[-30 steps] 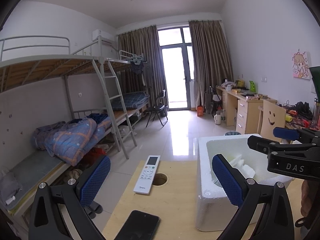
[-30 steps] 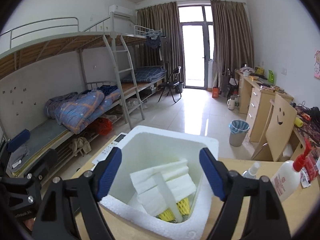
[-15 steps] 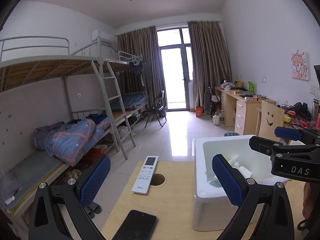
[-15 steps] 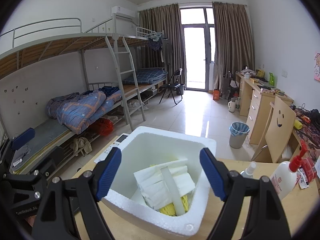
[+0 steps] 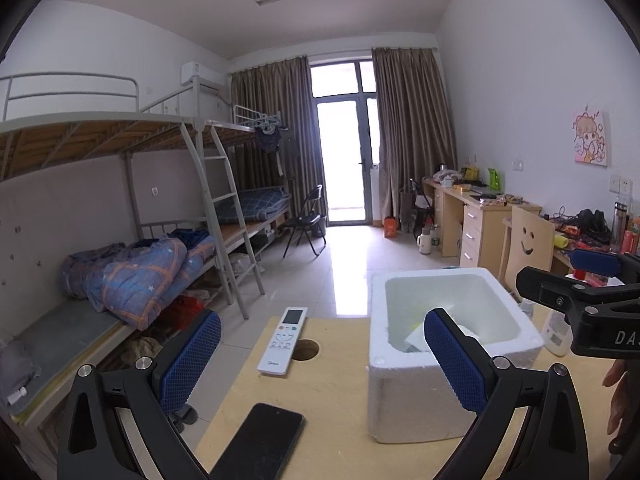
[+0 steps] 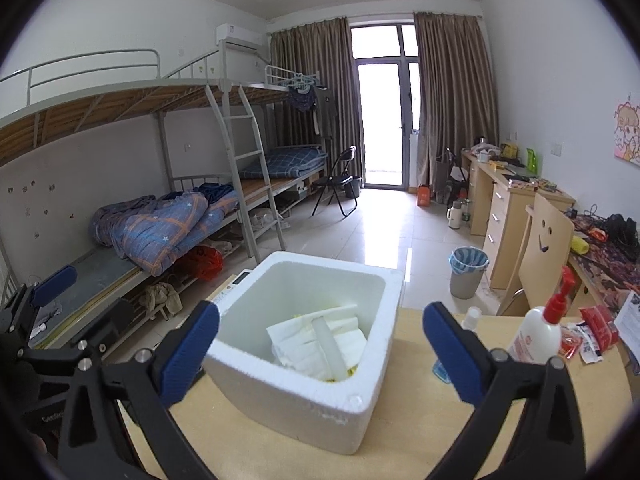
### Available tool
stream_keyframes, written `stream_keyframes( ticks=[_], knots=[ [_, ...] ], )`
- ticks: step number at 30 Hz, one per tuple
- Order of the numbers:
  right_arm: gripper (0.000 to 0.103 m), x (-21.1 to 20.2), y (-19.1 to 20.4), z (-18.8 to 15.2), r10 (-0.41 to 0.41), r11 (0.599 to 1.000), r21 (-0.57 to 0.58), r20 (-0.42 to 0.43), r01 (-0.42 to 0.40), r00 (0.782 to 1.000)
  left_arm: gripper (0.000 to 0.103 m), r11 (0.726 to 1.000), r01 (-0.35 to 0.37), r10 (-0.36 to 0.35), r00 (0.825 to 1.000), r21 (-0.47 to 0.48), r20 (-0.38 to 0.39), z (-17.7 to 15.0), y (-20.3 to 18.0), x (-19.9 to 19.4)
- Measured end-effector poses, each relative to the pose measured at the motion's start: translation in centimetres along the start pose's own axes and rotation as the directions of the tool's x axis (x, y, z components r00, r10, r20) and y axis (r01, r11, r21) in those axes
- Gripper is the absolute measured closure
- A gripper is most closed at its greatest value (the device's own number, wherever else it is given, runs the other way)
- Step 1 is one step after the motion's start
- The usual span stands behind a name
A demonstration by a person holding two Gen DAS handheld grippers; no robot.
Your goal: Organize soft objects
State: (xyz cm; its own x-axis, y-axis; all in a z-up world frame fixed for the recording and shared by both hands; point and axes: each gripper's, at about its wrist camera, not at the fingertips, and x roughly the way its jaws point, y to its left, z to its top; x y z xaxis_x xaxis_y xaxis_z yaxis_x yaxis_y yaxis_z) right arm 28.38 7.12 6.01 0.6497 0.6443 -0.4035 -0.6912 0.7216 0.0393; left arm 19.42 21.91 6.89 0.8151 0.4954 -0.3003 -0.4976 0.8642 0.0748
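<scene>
A white foam box (image 6: 304, 336) stands on the wooden table (image 6: 404, 436); it also shows in the left wrist view (image 5: 448, 344). Inside lie white foam sheets (image 6: 320, 340) over something yellow (image 6: 350, 370). My right gripper (image 6: 320, 352) is open and empty, its pads astride the box from above and behind. My left gripper (image 5: 322, 360) is open and empty, to the left of the box above the table. The right gripper's body shows at the right edge of the left wrist view (image 5: 580, 304).
A white remote (image 5: 283, 340) lies by a round hole (image 5: 306, 350) in the table, and a black phone (image 5: 260, 440) lies nearer. A pump bottle (image 6: 538, 332) and red packets (image 6: 596, 324) sit at the right. Bunk beds, desks and a bin stand beyond.
Both grippers have pulled back and up from the box, so it sits lower and farther in both views. Both stay open and empty.
</scene>
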Motion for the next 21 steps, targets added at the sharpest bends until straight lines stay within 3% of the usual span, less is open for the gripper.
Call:
stream_keyframes(
  ticks=[21],
  knots=[
    [0.0, -10.2, 1.2, -2.1, -0.035, 0.999, -0.003, 0.094, 0.036, 0.995, 0.001, 0.996, 0.088, -0.088, 0.993, 0.006, 0.077, -0.1, -1.3, -10.0]
  ],
)
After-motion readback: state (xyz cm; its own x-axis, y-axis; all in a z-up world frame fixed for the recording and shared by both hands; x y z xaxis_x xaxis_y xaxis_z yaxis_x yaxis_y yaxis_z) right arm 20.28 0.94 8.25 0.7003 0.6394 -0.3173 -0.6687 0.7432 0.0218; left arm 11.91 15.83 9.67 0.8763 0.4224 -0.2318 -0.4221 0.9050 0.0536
